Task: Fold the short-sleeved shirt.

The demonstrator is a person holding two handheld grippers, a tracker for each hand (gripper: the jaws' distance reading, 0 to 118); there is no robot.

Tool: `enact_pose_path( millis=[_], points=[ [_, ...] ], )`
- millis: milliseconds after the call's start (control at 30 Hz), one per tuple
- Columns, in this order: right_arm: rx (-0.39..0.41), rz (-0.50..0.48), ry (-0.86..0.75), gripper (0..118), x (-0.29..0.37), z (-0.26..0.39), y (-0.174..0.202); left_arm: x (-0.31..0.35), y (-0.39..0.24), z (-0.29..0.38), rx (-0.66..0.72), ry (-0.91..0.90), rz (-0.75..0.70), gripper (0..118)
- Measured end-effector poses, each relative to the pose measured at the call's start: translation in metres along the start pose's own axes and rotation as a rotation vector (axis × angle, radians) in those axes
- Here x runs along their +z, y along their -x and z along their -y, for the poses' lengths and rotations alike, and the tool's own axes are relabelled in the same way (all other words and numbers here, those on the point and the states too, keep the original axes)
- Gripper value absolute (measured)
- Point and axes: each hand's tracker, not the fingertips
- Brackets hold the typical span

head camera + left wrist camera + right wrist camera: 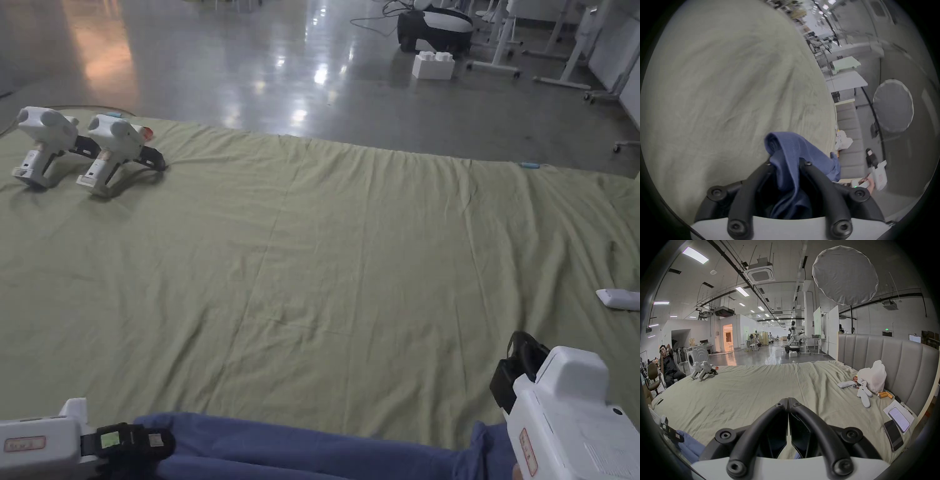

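Green sheet is covering a bed in a big hall with a shiny grey floor; two spare grippers are lying at its far left corner. Both grippers are hovering low at the near edge. The left gripper is clamping the blue shirt, which is lying along that edge. The right gripper is having its jaws pressed together, holding nothing.

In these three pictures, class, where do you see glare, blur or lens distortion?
Head view: ceiling lights glare off the polished floor. Left gripper view: motion-blurred, fisheye-curved, the blue shirt soft. Right gripper view: sharp, but the fisheye bends the headboard and darkens the corners.
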Motion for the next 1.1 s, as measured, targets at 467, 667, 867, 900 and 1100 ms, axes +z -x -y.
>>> enact_pose_path(
  millis=[467, 667, 867, 900, 1100],
  points=[
    [-0.005, -0.017, 0.03, 0, -0.007, 0.006, -0.001, 0.034, -0.069, -0.002, -0.156, -0.065, -0.002, 10],
    [-0.015, -0.023, 0.03, 0, -0.008, 0.006, -0.002, 0.083, -0.065, -0.053, -0.241, -0.12, -0.146, 10],
    [-0.023, -0.035, 0.028, 0, -0.01, 0.005, -0.002, 0.115, -0.094, -0.059, -0.34, -0.149, -0.399, 10],
    [-0.024, -0.038, 0.026, 0, -0.01, 0.005, -0.001, 0.118, -0.103, -0.056, -0.363, -0.149, -0.411, 11],
    [-0.032, -0.057, 0.027, 0, -0.012, 0.006, 0.002, 0.076, -0.144, -0.01, -0.39, -0.091, -0.281, 11]
  ],
)
